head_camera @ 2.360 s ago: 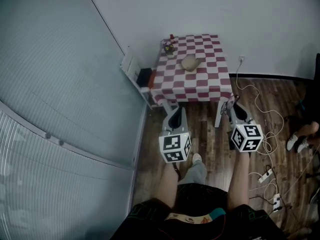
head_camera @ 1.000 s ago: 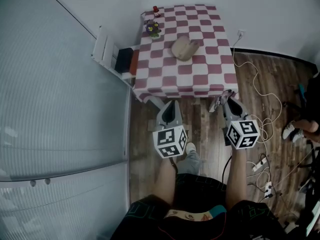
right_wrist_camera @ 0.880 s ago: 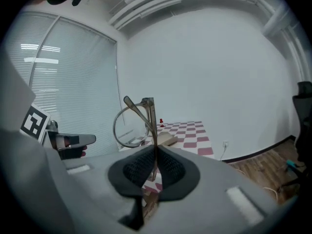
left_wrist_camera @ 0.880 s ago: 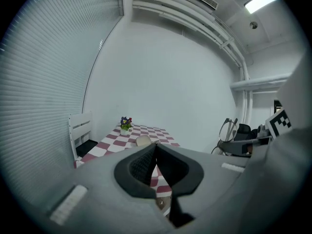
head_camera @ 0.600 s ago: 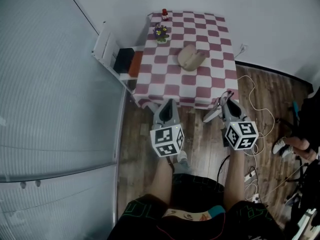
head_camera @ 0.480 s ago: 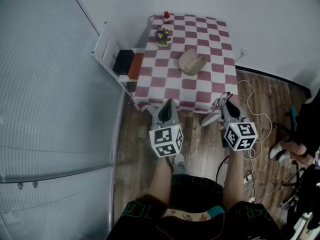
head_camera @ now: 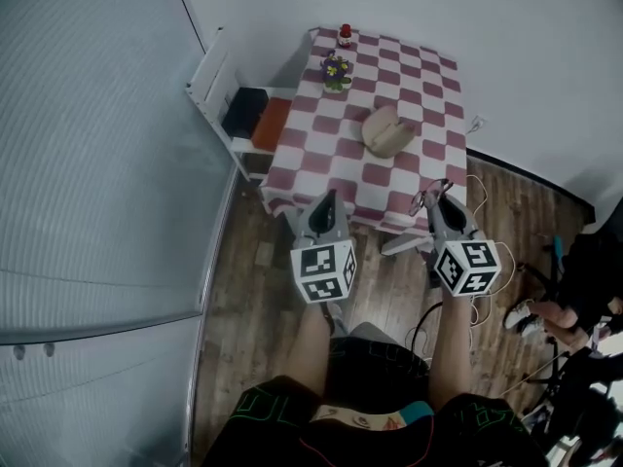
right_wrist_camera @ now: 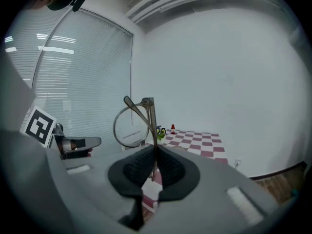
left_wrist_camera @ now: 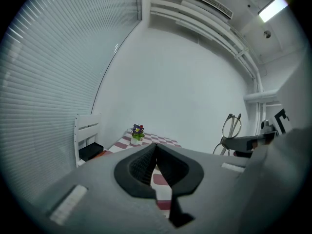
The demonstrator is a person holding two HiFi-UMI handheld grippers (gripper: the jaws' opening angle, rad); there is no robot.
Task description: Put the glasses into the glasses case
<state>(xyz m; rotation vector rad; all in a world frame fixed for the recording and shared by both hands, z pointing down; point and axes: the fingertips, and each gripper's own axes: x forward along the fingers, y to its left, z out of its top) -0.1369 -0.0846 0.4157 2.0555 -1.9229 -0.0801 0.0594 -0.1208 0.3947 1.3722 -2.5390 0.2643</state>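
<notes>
Grasping glasses (right_wrist_camera: 129, 127) upright in right claw (right_wrist_camera: 154, 162), left claw (left_wrist_camera: 156, 152) clenched empty, glasses case (head_camera: 387, 131) well ahead on surface (head_camera: 321, 144), nearer right.

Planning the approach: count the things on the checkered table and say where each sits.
3. A flower pot near the far left corner, a red bottle at the far edge behind it, and the glasses case around the middle. The near edge is partly hidden.
</notes>
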